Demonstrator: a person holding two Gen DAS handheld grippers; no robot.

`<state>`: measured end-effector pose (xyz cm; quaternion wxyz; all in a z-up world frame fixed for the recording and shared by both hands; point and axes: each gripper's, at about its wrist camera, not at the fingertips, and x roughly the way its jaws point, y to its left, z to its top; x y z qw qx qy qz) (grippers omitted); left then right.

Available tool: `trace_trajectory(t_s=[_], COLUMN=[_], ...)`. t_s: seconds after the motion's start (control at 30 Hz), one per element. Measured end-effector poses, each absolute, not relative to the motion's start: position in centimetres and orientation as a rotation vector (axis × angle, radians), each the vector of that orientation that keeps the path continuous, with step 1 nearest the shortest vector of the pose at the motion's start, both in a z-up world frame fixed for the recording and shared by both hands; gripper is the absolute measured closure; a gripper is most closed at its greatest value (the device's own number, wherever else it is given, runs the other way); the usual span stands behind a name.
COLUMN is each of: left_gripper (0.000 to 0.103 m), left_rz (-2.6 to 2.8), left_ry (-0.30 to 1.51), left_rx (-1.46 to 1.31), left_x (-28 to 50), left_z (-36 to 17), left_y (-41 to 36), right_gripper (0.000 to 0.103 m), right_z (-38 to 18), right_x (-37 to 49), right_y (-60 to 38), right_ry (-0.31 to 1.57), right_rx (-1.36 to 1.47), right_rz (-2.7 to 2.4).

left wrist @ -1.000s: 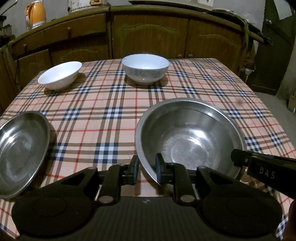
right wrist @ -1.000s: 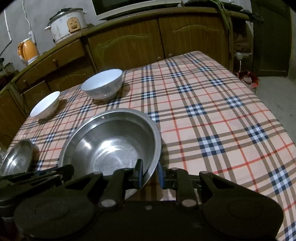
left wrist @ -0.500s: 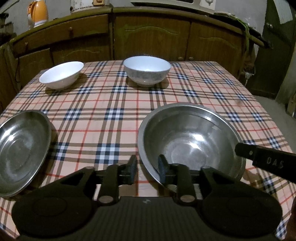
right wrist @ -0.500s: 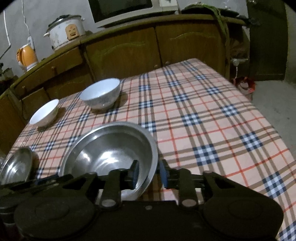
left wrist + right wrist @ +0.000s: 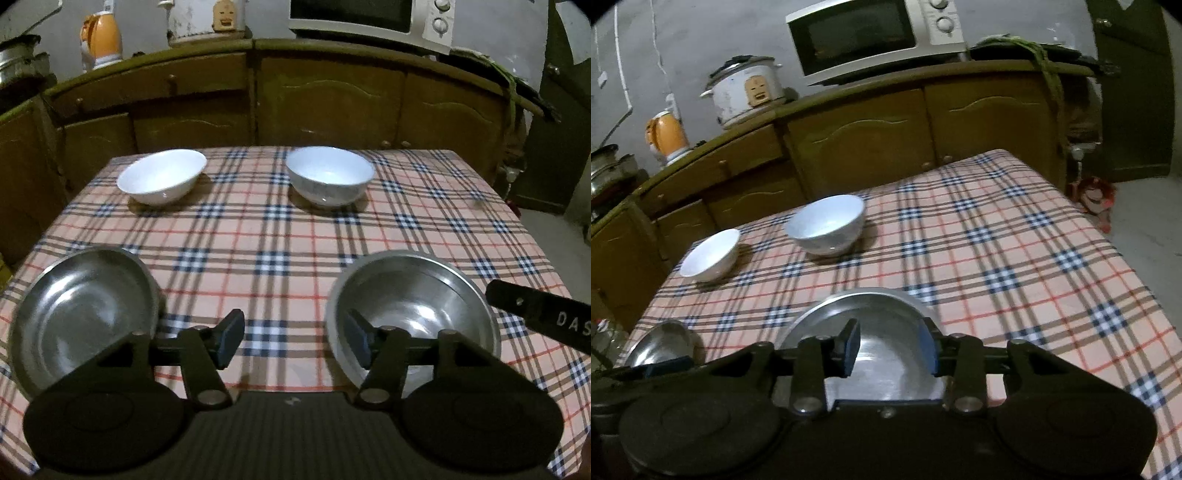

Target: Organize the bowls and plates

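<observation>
A large steel bowl [image 5: 413,306] stands on the checked tablecloth [image 5: 273,236] near the front edge, with a shallow steel plate [image 5: 81,317] to its left. Two white bowls, one shallow [image 5: 162,181] and one deeper [image 5: 330,179], sit at the far side. My left gripper [image 5: 295,341] hovers above the steel bowl's left rim, jaws opening, pads touching nothing. My right gripper [image 5: 889,347] hangs over the steel bowl's [image 5: 879,314] right rim, jaws opening too, clear of the metal. The steel plate [image 5: 661,347] and both white bowls [image 5: 709,256] [image 5: 827,223] also show there.
Brown wooden cabinets [image 5: 325,107] run behind the table, carrying a microwave [image 5: 871,37], a rice cooker [image 5: 746,92] and an orange kettle [image 5: 666,136]. The table's right edge drops to a grey floor with a red object [image 5: 1093,195].
Both grippers were shut on the steel bowl's rim; they have let go, spread their jaws and risen. The bowl stays on the cloth.
</observation>
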<state>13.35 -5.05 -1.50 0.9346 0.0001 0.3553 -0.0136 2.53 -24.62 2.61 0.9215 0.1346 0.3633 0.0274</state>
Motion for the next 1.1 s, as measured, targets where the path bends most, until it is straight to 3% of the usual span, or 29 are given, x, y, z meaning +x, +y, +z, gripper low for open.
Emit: trace_trajectory(t_s=[1.1], left_gripper=[0.037], left_rz=[0.14], left_ry=[0.697], left_rx=[-0.076], left_x=[15.2], left_z=[0.5], left_y=[5.1], right_gripper=[0.058], right_z=[4.6], right_x=[7.8], right_y=[-11.2], right_ry=[0.764], right_rx=[0.187], right_rz=[0.281])
